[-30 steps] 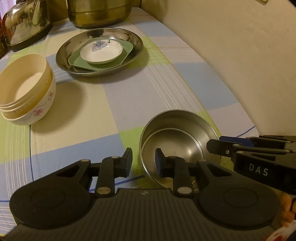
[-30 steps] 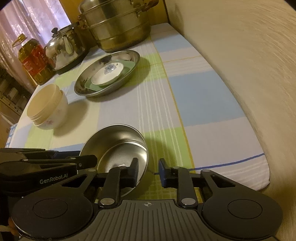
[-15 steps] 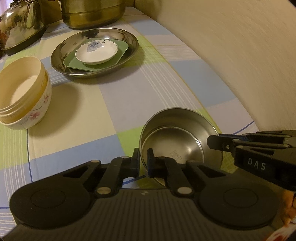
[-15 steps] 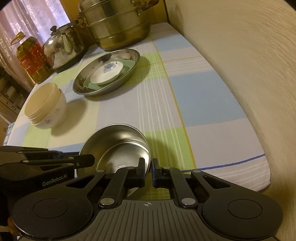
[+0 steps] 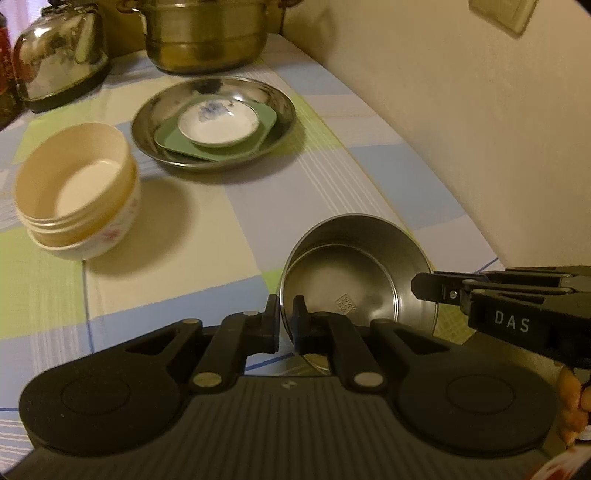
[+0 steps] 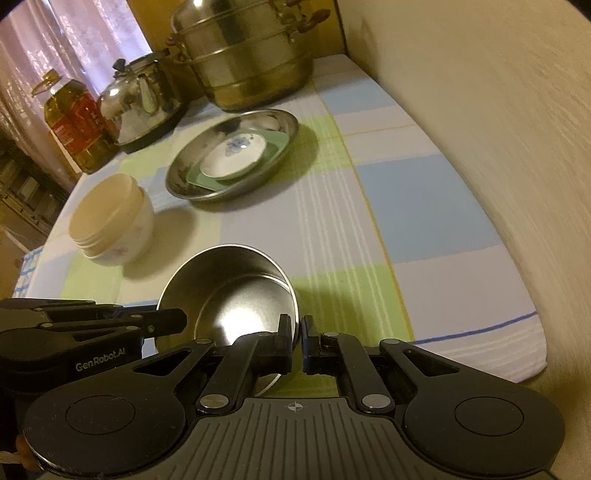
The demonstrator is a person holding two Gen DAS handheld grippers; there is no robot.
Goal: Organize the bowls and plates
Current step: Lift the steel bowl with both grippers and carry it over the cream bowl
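A stainless steel bowl (image 5: pixel 354 280) (image 6: pixel 236 295) is held tilted just above the checked tablecloth. My left gripper (image 5: pixel 286 317) is shut on its near left rim. On the opposite rim, my right gripper (image 6: pixel 297 328) is likewise shut. Each gripper shows in the other's view, the right one (image 5: pixel 424 288) and the left one (image 6: pixel 177 321). Further back to the left stands a stack of cream bowls (image 5: pixel 74 188) (image 6: pixel 110 218). Behind it a wide steel plate (image 5: pixel 284 103) (image 6: pixel 288 125) carries a green square plate (image 5: pixel 266 122) and a white flowered saucer (image 5: pixel 218 123).
A steel kettle (image 5: pixel 59 55), a large brass-coloured steamer pot (image 5: pixel 207 33) and an oil bottle (image 6: pixel 74 122) line the far edge of the table. A beige wall (image 5: pixel 461 110) runs along the right side. The table's near right corner (image 6: pixel 532 354) drops off close by.
Both grippers went from open around the steel bowl's rim to shut on it. The bowl has tipped and risen slightly, and the left view has lifted back a little.
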